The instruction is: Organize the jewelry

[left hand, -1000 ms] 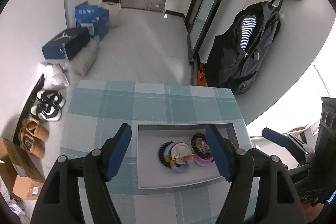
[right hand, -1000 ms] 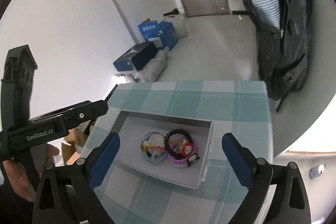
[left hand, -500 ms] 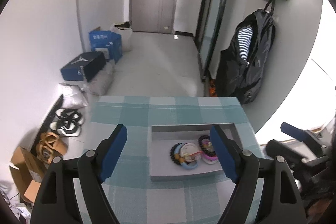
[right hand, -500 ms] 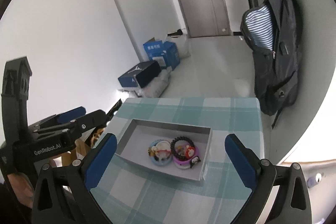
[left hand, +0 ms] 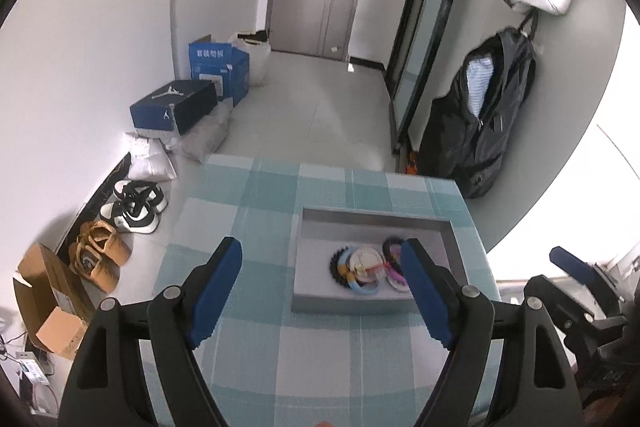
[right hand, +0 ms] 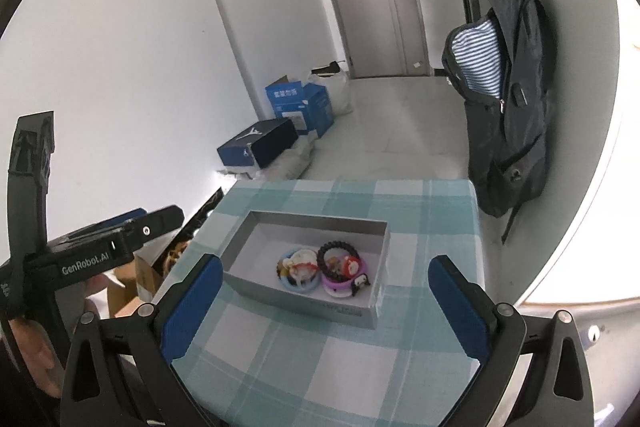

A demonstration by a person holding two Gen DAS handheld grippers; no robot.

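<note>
While both tools (left hand: 320,259) (right hand: 326,277) gape, jewelry (right hand: 320,269) lies ahead, untouched.

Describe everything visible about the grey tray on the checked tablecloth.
The grey tray is a shallow rectangular open box with low upright walls, looking like matte card or plastic. It lies flat on the teal-and-white checked tablecloth, toward the table's far right side. Inside, bunched at its near right part, lies a cluster of colourful bracelets; the rest of its floor is bare. Neither gripper touches it.
</note>
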